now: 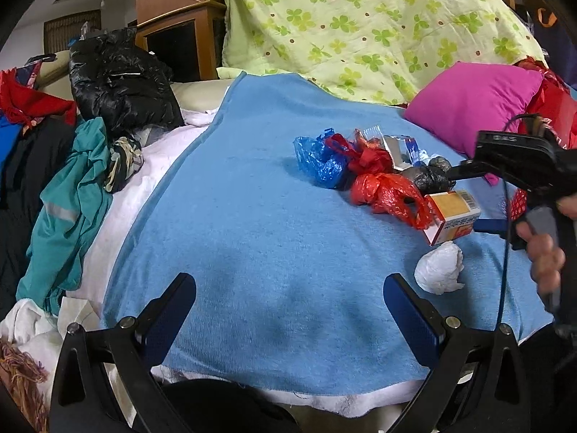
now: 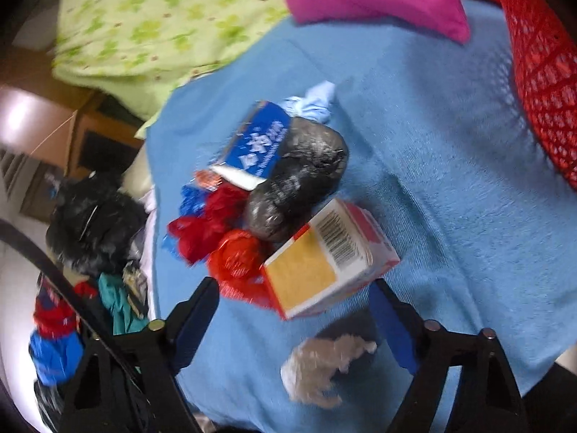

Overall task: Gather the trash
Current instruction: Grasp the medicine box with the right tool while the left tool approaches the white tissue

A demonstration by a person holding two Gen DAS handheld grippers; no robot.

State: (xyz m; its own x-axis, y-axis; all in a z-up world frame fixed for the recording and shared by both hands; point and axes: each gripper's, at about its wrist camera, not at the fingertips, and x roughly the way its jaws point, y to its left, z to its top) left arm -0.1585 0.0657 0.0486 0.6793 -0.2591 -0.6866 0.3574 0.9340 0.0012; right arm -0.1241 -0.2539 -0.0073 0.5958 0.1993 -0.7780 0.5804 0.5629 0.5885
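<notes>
Lying between spread right jaws: orange box (image 2: 326, 258); left jaws spread, empty.

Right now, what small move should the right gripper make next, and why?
Probably ease the right gripper forward and close on the orange carton: its fingers are open, the carton sits just ahead of them, and the red basket waits nearby.

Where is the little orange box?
The box lies on the blue blanket, at the near end of the trash pile, between the open right tongs. A red bag touches its left side; a white wad sits just nearer.
</notes>
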